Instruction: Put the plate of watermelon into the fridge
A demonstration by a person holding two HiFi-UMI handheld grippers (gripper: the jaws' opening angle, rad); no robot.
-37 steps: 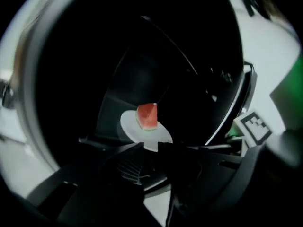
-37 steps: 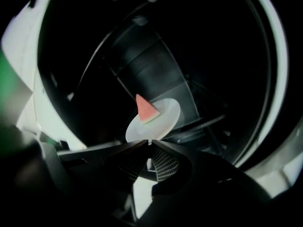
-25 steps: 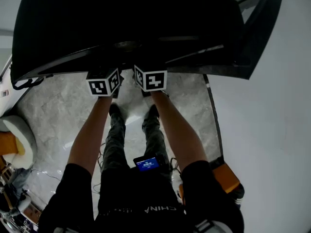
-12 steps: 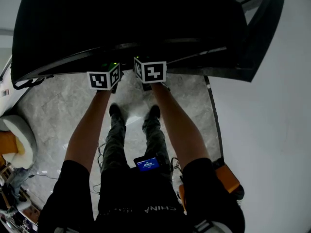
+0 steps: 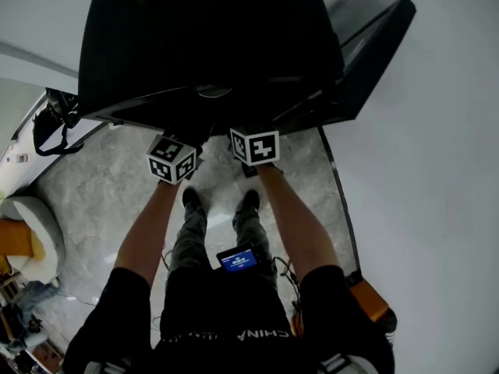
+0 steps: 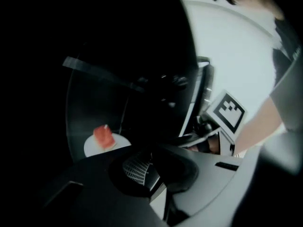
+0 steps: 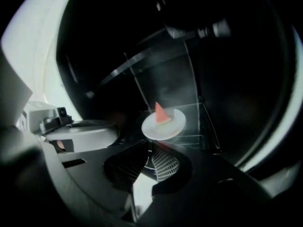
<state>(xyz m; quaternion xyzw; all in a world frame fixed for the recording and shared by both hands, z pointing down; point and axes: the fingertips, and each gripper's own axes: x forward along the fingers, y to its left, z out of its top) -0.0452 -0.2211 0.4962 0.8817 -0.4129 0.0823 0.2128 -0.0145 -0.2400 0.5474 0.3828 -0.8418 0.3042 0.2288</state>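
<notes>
While one plate (image 7: 164, 125) bears one watermelon wedge (image 7: 161, 113) | two claws clenched, empty: left claw (image 6: 149, 170), right claw (image 7: 151, 161)

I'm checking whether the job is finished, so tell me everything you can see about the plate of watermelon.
The plate is round, white and plain, perhaps ceramic or plastic. It lies flat on a clear glass shelf inside the dark fridge. One red watermelon wedge stands near its middle, point up. Only the shelf beneath and the wedge on top are seen touching it; it looks intact.
</notes>
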